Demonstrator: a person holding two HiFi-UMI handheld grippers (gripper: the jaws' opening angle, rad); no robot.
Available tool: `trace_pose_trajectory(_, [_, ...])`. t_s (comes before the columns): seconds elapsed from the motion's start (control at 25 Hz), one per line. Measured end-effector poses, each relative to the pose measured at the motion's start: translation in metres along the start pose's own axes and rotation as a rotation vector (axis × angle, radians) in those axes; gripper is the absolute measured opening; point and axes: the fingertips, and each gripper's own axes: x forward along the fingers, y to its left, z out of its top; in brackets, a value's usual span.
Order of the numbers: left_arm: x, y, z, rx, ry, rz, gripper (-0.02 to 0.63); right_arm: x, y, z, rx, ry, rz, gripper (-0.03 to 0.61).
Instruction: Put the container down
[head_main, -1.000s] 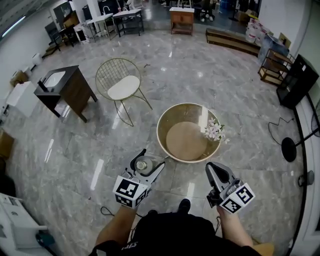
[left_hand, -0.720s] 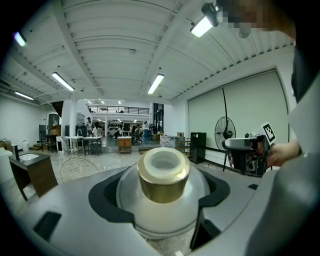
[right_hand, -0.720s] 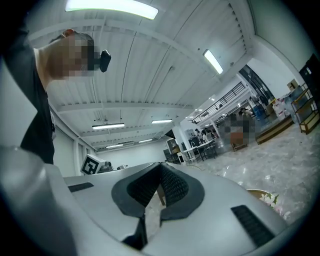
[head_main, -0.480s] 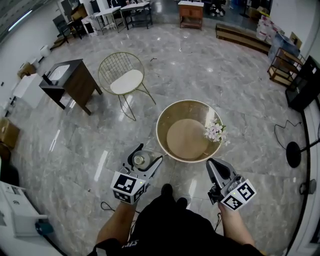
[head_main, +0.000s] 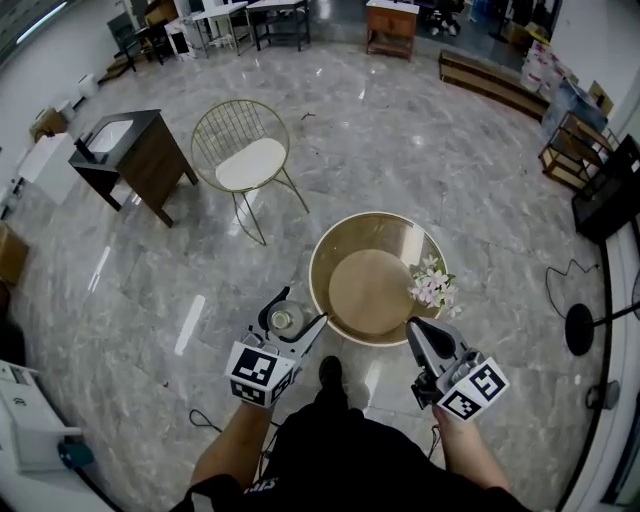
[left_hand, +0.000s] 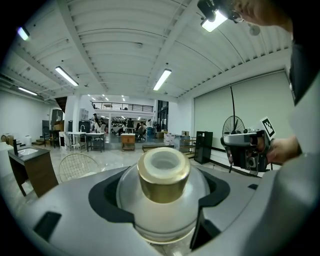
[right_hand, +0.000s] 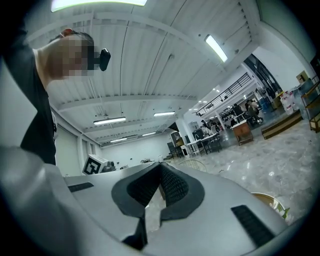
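The container (left_hand: 164, 192) was not yet put down. The left tool (head_main: 296, 316) had its jaws clamped on the round white body, holding it above the floor, just beside the near left edge of the round desk (head_main: 316, 300). The right tool (head_main: 418, 330) was empty, jaws pressed together.

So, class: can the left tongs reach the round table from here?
Probably yes: the left tongs, gripping the container, hang beside the round table, its near side bare; flowers sit far right.

Open showroom hall: marble floor (head_main: 430, 130), wire chair (head_main: 248, 160), round table (head_main: 365, 290).
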Motion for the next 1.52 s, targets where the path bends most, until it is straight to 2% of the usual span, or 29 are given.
trace_pose_trajectory(0.32, [0.057,0.076,0.012,-0.025,0.005,-0.016,0.348,0.091,-0.044,0.017,-0.004,0.04,0.002,0.015])
trace_pose_trajectory(0.6, [0.093,0.119,0.004,-0.045,0.037,-0.019,0.348,0.139,-0.07,0.005,0.033,0.067,0.008,0.015])
trace_pose_trajectory(0.84, [0.137,0.129,-0.01,-0.071,0.086,-0.009,0.348,0.155,-0.117,-0.001,0.06,0.088,0.018,0.015])
trace_pose_trajectory(1.0, [0.172,0.134,-0.013,-0.092,0.085,0.014,0.348,0.162,-0.156,-0.008,0.072,0.122,0.024,0.015])
trace_pose_trajectory(1.16, [0.205,0.141,-0.023,-0.094,0.097,0.002,0.348,0.178,-0.188,-0.018,0.087,0.141,0.02,0.015])
trace_pose_trajectory(1.52, [0.259,0.157,-0.086,-0.111,0.163,-0.007,0.348,0.212,-0.232,-0.076,0.12,0.22,0.047,0.015])
